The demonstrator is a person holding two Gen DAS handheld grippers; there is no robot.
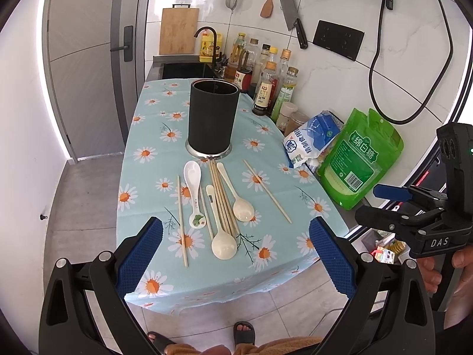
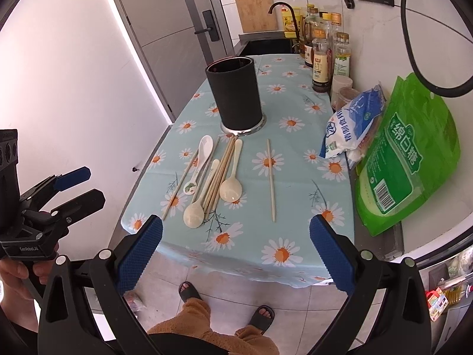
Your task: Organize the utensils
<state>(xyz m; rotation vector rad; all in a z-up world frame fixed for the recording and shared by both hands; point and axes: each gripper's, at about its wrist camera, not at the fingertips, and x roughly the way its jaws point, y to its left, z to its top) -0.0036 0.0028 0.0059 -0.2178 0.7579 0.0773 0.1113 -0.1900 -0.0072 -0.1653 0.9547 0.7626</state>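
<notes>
The left gripper point(image 1: 236, 254) is hovering at the near edge of the bench point(image 1: 147, 124), its jaws standing wide apart and holding nothing; the finger pads point(image 1: 142, 257) are blue with a fine knurled texture. The bench is wearing a pale blue cloth printed with daisies. On it, from left to right, the utensils are lying flat: a single slim wooden chopstick point(image 1: 182, 222); a glossy white ceramic spoon point(image 1: 193, 189) with a green motif on its handle end; a cream long-handled spoon point(image 1: 220, 230) with a round bowl; a bundle of wooden chopsticks point(image 1: 223, 198) lying side by side; a second cream spoon point(image 1: 236, 195); and one stray chopstick point(image 1: 267, 191) lying apart at an angle. Behind them, a matte black cylindrical holder point(image 1: 213, 115) is standing upright on a shiny metal base. At far right, a green plastic pouch point(image 1: 360, 159) is leaning against the wall. The right gripper point(image 2: 236, 254) is likewise hovering wide apart and empty.
</notes>
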